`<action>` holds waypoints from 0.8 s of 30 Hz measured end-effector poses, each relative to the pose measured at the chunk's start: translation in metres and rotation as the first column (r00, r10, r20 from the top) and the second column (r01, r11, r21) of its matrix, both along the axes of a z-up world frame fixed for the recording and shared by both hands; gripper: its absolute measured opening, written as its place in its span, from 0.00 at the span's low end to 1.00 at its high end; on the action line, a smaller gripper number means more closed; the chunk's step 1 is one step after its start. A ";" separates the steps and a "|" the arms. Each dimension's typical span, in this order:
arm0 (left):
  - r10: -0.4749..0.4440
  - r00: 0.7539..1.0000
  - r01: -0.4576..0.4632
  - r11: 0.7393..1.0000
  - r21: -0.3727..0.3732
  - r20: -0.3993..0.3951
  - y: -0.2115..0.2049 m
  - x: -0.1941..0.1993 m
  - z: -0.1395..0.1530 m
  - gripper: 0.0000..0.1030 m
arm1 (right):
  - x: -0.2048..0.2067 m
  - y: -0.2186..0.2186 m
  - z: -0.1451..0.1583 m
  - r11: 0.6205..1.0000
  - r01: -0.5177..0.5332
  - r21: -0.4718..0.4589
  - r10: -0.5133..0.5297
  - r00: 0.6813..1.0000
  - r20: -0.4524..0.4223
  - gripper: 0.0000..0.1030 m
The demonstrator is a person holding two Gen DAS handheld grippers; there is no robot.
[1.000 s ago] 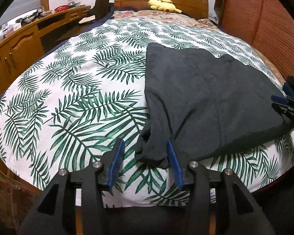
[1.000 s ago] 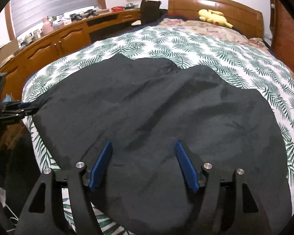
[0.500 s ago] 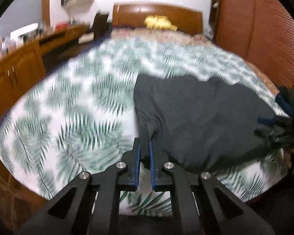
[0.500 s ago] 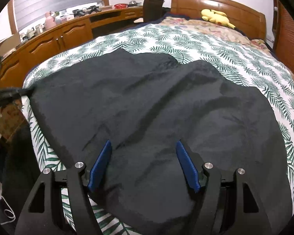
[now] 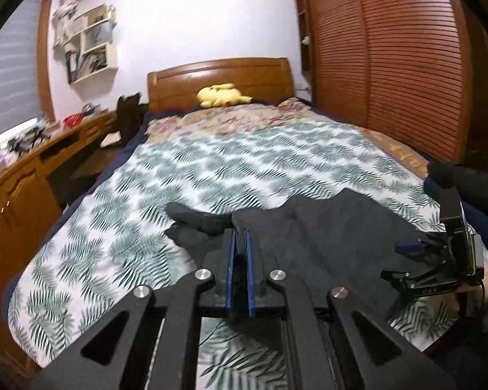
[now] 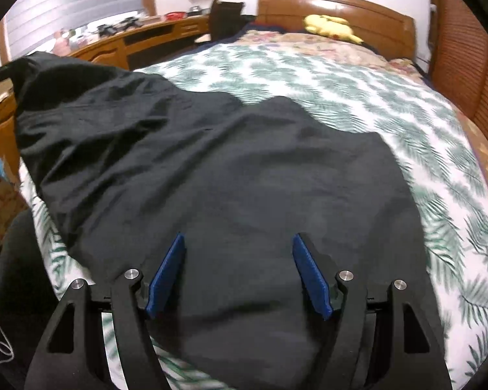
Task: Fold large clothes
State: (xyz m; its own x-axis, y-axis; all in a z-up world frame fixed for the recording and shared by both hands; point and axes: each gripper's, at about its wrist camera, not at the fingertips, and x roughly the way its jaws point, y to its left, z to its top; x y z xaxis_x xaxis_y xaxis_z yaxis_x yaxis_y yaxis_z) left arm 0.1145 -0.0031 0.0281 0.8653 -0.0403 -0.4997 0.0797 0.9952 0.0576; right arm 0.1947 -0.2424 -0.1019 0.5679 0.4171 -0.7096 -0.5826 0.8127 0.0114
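**Now: left corner pinched, right side waiting**

Left wrist view: my left tongs [image 5: 239,243] are clamped on a corner of the dark garment [image 5: 325,227], lifting it off the bed [image 5: 146,195]. It looks soft, light and droopy.

Right wrist view: right tongs [image 6: 237,260] gape over flat cloth; only here does the raised corner show, far left. I'd grip the near hem.
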 end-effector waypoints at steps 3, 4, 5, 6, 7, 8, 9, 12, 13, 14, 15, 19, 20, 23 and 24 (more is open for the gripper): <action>-0.044 0.999 0.044 0.999 0.012 0.011 -0.024 0.008 0.009 0.03 | 0.002 -0.029 0.000 0.999 0.048 0.014 -0.048 0.999 -0.014 0.69; -0.061 0.998 0.061 0.998 0.015 0.012 -0.034 0.012 0.011 0.03 | 0.002 -0.037 0.001 0.998 0.058 0.021 -0.058 0.998 -0.016 0.69; -0.077 0.997 0.077 0.997 0.015 0.013 -0.043 0.015 0.013 0.02 | 0.001 -0.046 0.001 0.997 0.072 0.025 -0.071 0.997 -0.018 0.69; -0.091 0.996 0.091 0.996 0.015 0.013 -0.052 0.016 0.014 0.02 | 0.000 -0.056 0.002 0.996 0.089 0.026 -0.089 0.996 -0.016 0.69; -0.105 0.994 0.105 0.994 0.018 0.012 -0.061 0.017 0.015 0.02 | -0.001 -0.062 0.002 0.995 0.099 0.027 -0.099 0.995 -0.013 0.69; -0.126 0.992 0.125 0.992 0.021 0.011 -0.073 0.020 0.014 0.02 | -0.001 -0.071 0.003 0.993 0.112 0.031 -0.112 0.994 -0.012 0.69; -0.139 0.990 0.139 0.990 0.022 0.009 -0.082 0.021 0.014 0.02 | -0.002 -0.078 0.004 0.992 0.121 0.034 -0.120 0.993 -0.012 0.69; -0.188 0.982 0.188 0.982 0.015 -0.002 -0.111 0.029 0.012 0.02 | -0.004 -0.097 0.005 0.988 0.149 0.042 -0.149 0.989 -0.009 0.69; -0.201 0.980 0.201 0.979 0.012 -0.007 -0.120 0.032 0.012 0.02 | -0.005 -0.102 0.004 0.987 0.155 0.045 -0.154 0.988 -0.009 0.69; -0.215 0.977 0.215 0.977 0.008 -0.009 -0.129 0.034 0.011 0.02 | -0.004 -0.108 0.005 0.985 0.165 0.047 -0.165 0.986 -0.010 0.69; -0.227 0.974 0.227 0.974 0.005 -0.011 -0.136 0.036 0.012 0.01 | -0.004 -0.112 0.004 0.984 0.173 0.048 -0.172 0.985 -0.012 0.69; -0.293 0.955 0.293 0.956 -0.014 -0.041 -0.175 0.047 0.008 0.01 | -0.006 -0.132 0.000 0.978 0.202 0.048 -0.201 0.979 -0.021 0.69; -0.307 0.951 0.307 0.952 -0.011 -0.048 -0.183 0.049 0.006 0.01 | -0.007 -0.135 -0.001 0.978 0.205 0.046 -0.204 0.979 -0.021 0.69; -0.354 0.931 0.353 0.935 -0.020 -0.090 -0.209 0.056 -0.008 0.01 | -0.012 -0.150 -0.004 0.975 0.213 0.056 -0.212 0.977 -0.028 0.69; -0.364 0.926 0.363 0.931 -0.023 -0.103 -0.215 0.057 -0.013 0.01 | -0.013 -0.154 -0.005 0.974 0.218 0.060 -0.216 0.976 -0.031 0.69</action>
